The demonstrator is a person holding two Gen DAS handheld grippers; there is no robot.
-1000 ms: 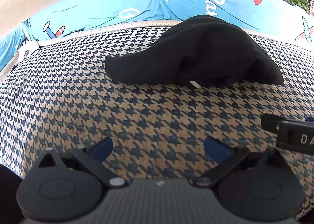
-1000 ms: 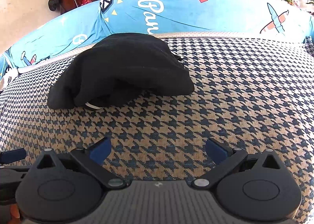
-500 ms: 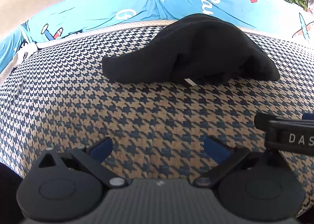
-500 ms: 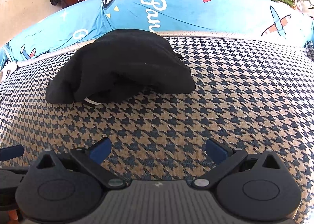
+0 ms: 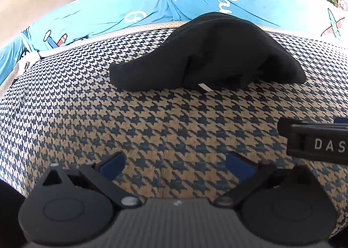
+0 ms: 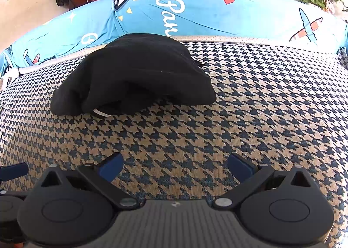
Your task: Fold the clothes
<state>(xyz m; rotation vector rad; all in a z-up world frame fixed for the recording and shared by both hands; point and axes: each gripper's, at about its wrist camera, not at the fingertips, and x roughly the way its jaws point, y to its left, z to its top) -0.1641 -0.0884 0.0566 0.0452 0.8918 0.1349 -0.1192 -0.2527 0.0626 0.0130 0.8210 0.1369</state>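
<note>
Both grippers, left and right, gape empty; pinch opposite corners of crumpled black knit garment, spread flat on houndstooth cover.

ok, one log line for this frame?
left hand-held gripper: open, empty | right hand-held gripper: open, empty | black garment: bunched on houndstooth cover, untouched

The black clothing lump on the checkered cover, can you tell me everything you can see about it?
The black clothing is a soft, dark, matte fabric bundle, bunched into a rounded heap rather than spread flat. One thick end sticks out to the left. A small white tag peeks from under its front edge. It rests on the checkered cover, near the blue printed cushion behind it. Neither pair of tongs touches it; what garment it is cannot be told.
</note>
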